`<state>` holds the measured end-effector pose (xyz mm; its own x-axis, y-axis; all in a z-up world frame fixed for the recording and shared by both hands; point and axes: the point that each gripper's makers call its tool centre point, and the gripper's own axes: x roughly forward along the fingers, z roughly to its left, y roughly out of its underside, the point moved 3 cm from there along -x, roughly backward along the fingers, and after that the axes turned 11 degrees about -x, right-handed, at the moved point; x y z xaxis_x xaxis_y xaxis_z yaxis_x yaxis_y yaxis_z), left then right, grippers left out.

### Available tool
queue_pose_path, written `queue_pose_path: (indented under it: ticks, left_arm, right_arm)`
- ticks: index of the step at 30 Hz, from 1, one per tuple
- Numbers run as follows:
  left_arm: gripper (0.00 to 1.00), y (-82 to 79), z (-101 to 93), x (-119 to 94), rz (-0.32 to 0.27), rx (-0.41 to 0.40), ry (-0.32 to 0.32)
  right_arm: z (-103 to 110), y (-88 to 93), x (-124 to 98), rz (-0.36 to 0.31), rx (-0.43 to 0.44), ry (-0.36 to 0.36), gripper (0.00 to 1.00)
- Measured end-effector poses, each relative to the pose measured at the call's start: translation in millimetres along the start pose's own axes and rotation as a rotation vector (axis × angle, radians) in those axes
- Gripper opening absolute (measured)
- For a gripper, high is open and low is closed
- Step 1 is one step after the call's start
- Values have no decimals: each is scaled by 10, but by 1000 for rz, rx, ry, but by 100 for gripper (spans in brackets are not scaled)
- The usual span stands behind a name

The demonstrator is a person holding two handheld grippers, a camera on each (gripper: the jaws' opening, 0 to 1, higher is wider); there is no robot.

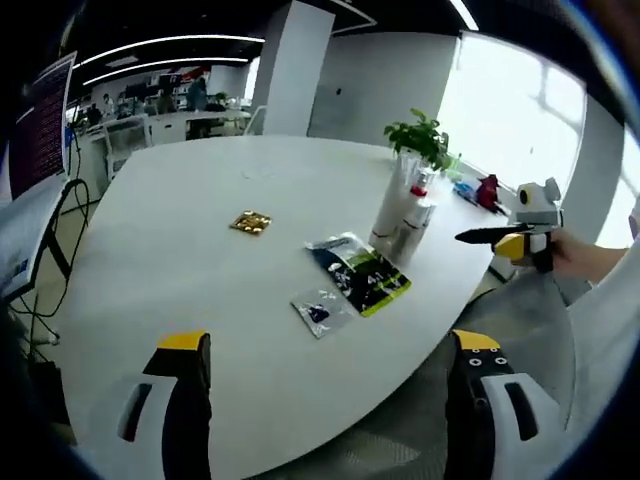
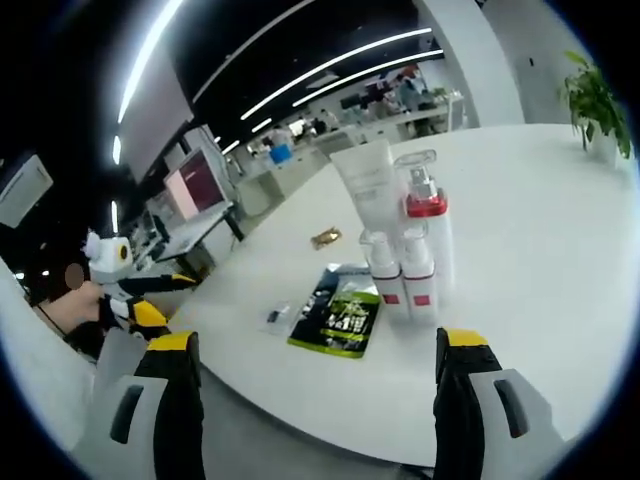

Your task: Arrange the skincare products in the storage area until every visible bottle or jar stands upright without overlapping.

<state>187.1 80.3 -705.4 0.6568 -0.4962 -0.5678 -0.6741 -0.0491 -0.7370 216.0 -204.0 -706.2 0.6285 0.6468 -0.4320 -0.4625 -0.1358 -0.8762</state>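
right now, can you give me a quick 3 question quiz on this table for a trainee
1. True or false: the bottles stand upright in one cluster.
2. What lies nearest the bottles? A) green-and-black packet B) gold wrapper C) potted plant
3. Fill in: both the left gripper and the right gripper are ____, holding nothing.

Key: 1 true; 2 A; 3 open

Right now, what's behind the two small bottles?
Behind the two small bottles stand a white tube and a red-collared pump bottle, all upright. The small bottles cover their lower parts.
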Motion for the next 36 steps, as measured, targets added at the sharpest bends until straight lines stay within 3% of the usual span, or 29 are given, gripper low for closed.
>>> queue_pose_path:
  ticks: [5,10,14,36]
  left_arm:
    - [99,29,0,-43,-19,-38,4]
    - [99,119,-5,-29,8,-47,9]
    - [99,60,3,-48,-19,-63,3]
    - [98,35,12,97,31,-52,8]
  right_arm:
    - [9,2,-3,3,-3,4,97]
    - [6,5,4,6,-6,3,97]
    - [4,7,8,8,-7,4,97]
    - [1,11,12,5,6,-3,96]
